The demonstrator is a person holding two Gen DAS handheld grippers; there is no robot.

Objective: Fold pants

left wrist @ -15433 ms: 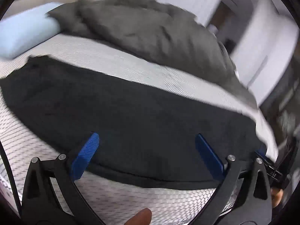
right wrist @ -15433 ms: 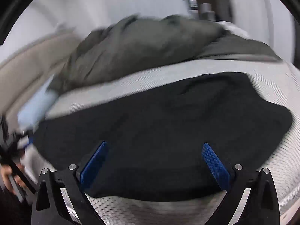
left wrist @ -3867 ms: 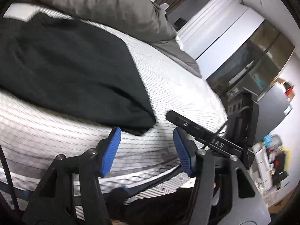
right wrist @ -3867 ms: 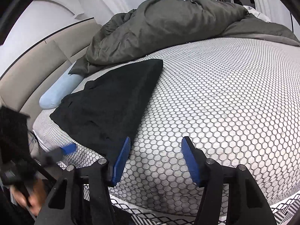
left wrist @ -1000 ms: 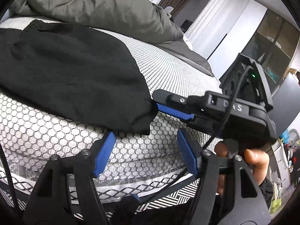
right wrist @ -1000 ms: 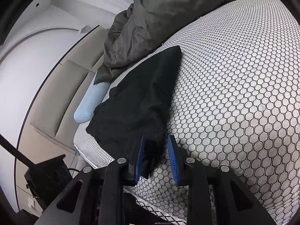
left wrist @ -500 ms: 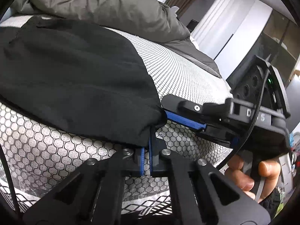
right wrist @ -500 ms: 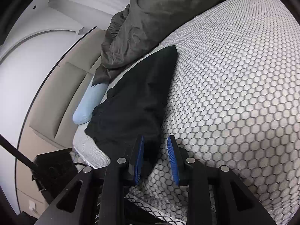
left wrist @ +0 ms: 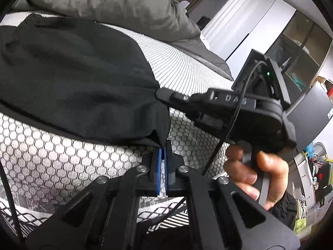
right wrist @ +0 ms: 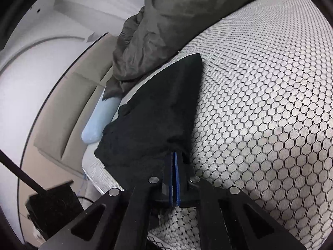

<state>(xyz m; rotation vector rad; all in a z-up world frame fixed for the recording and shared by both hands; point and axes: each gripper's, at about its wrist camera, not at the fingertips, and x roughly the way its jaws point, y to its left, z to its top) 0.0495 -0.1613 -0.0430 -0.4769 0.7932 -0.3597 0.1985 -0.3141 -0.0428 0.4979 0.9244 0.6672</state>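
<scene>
Now both jaws pinched tight on the black pants' [left wrist: 79,79] near hem corners, fabric clamped between.

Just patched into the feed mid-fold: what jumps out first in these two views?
The black pants lie folded on the honeycomb-patterned mattress, and both grippers are clamped on the near end: the left gripper at one corner, the right gripper at the other. Behind the pants sits a rumpled grey duvet, with a pale blue pillow by the headboard.
</scene>
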